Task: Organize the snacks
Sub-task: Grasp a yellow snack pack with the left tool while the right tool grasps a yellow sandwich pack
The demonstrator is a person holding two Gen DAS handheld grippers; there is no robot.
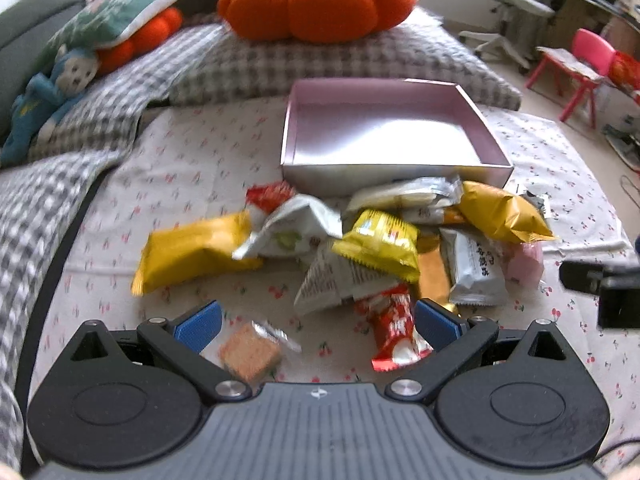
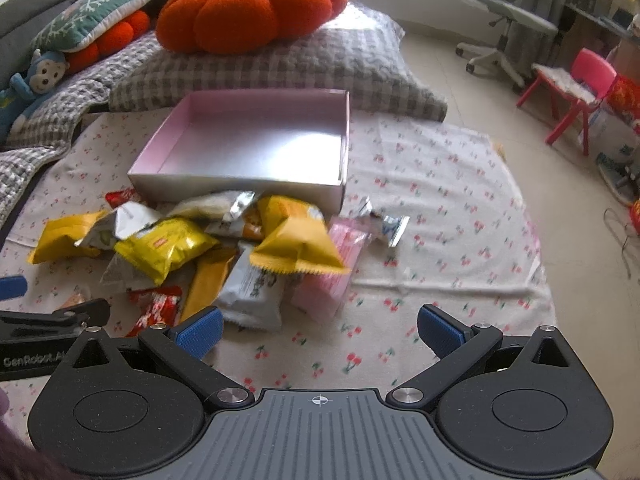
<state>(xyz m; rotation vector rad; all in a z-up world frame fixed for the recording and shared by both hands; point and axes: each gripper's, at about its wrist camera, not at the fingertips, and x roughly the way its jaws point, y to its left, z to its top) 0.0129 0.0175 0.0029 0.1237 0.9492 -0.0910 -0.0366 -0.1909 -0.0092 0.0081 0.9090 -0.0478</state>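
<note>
A heap of snack packets point(image 1: 380, 240) point(image 2: 224, 248) lies on the cherry-print cloth just in front of an empty pink box point(image 1: 384, 136) point(image 2: 256, 140). My left gripper point(image 1: 318, 326) is open low over the cloth. A clear-wrapped biscuit point(image 1: 250, 350) lies between its blue pads, and a red packet point(image 1: 394, 332) lies by the right pad. My right gripper point(image 2: 319, 330) is open above bare cloth, to the right of a white packet point(image 2: 252, 292) and a pink packet point(image 2: 336, 268). Each gripper shows at the edge of the other's view.
An orange pumpkin cushion point(image 1: 320, 0) point(image 2: 248, 8) rests on checked pillows point(image 1: 340, 64) behind the box. A blue monkey toy point(image 1: 48, 92) point(image 2: 32, 80) lies at the left. To the right are tiled floor, a red child's chair point(image 2: 576, 88) and an office chair point(image 2: 508, 20).
</note>
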